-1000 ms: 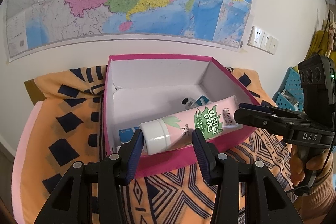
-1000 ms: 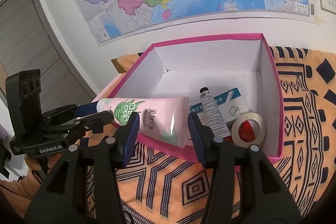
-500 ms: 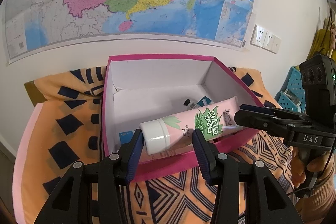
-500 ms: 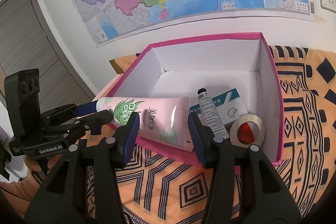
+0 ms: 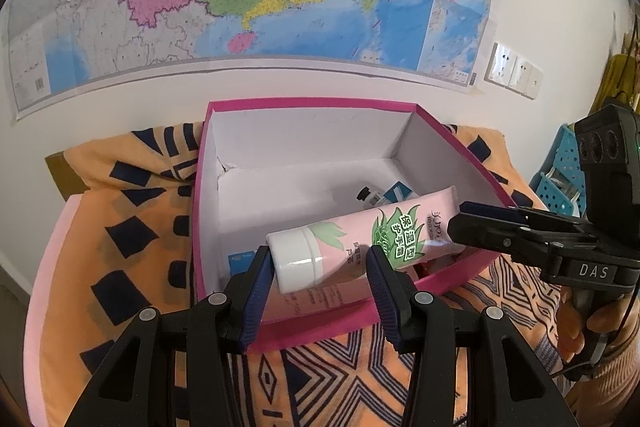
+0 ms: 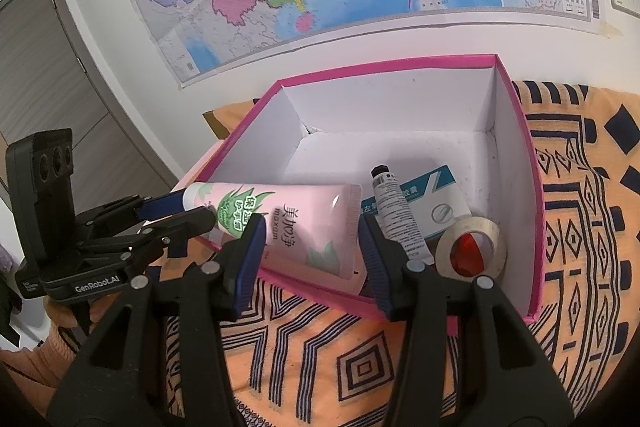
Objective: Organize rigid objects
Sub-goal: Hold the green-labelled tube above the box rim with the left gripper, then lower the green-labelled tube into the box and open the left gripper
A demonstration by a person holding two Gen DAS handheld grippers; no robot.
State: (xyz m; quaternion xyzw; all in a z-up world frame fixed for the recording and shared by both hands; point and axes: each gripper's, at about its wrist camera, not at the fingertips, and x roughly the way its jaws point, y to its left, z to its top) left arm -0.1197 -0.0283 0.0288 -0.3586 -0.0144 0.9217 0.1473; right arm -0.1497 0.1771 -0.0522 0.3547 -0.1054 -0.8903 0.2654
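Pink hand-cream tube hangs level over the near edge of the pink box, which sits on the patterned cloth of the worktop; my left tool clamps the white cap end and my right tool clamps the flat crimped end. I judge this the placing step, with a small tube, a blue-and-white carton and a tape roll already inside. Next I should lower it onto the bare floor at the box's left, then let both tools go together.
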